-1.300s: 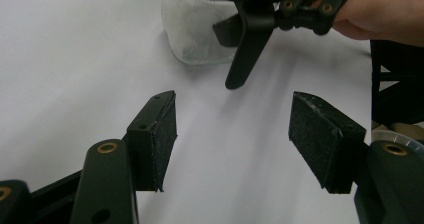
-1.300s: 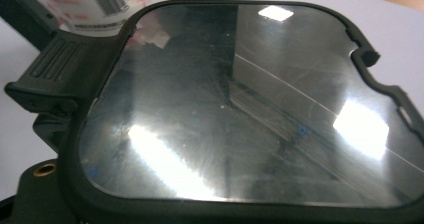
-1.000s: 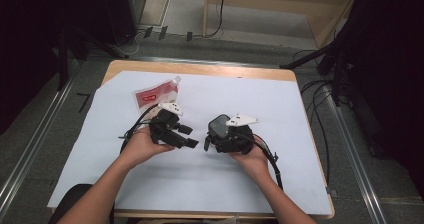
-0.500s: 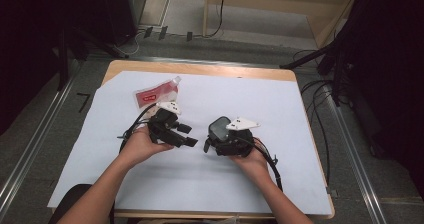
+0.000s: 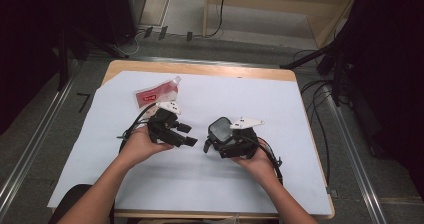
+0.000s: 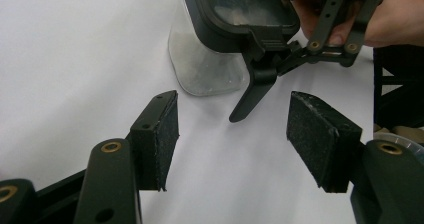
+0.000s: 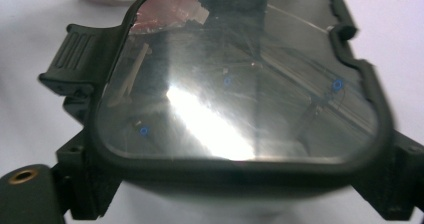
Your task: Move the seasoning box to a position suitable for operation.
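My right gripper pinches the clear square plastic container with its black-rimmed lid. My left gripper, jaws spread and empty, sits just left of it, facing the lid's black latch tab.

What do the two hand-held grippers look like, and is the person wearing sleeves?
Both are black. The left hand-held gripper has linkage arms with brass-coloured pivots and rough black pads. The right hand-held gripper looks alike. Each carries a pale three-cornered plate and trails a black cable. Forearms are bare; no sleeves visible.
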A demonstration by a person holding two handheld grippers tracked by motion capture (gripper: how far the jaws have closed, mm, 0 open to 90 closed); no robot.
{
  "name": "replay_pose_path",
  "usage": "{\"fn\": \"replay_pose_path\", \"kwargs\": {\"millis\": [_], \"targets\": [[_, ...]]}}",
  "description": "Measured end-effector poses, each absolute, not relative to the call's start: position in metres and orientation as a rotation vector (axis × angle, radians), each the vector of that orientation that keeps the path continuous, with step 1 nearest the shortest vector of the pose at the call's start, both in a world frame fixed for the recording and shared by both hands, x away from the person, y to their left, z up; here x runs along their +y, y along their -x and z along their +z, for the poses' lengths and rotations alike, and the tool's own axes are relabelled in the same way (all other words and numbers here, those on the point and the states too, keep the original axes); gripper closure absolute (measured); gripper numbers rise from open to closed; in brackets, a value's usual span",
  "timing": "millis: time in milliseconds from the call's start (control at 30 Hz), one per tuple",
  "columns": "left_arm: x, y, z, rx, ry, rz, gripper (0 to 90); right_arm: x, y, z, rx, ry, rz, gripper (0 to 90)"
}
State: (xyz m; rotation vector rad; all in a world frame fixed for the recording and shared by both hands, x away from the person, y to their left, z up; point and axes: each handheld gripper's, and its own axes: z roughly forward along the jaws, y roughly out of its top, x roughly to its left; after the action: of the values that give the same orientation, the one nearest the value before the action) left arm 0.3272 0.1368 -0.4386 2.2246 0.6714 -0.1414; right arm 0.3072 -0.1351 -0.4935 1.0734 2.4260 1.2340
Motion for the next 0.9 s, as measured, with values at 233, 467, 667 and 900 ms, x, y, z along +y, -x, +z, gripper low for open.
{"fn": "replay_pose_path", "kwargs": {"millis": [233,467,667,900], "targets": [[0.134,-0.328,-0.436,0.636,-2.228,-0.157,51.5,-0.151,-0.295,-0.481,2.442,-1.109,1.238,8.2],[0.128,-0.326,-0.438,0.602,-2.24,-0.176,63.4,-0.177,-0.281,-0.47,2.424,-1.109,1.207,19.8],[0.121,-0.331,-0.431,0.607,-2.262,-0.207,81.4,-0.192,-0.277,-0.459,2.364,-1.128,1.288,44.5],[0.111,-0.339,-0.429,0.581,-2.27,-0.214,90.0,-0.19,-0.278,-0.462,2.43,-1.123,1.273,79.0]]}}
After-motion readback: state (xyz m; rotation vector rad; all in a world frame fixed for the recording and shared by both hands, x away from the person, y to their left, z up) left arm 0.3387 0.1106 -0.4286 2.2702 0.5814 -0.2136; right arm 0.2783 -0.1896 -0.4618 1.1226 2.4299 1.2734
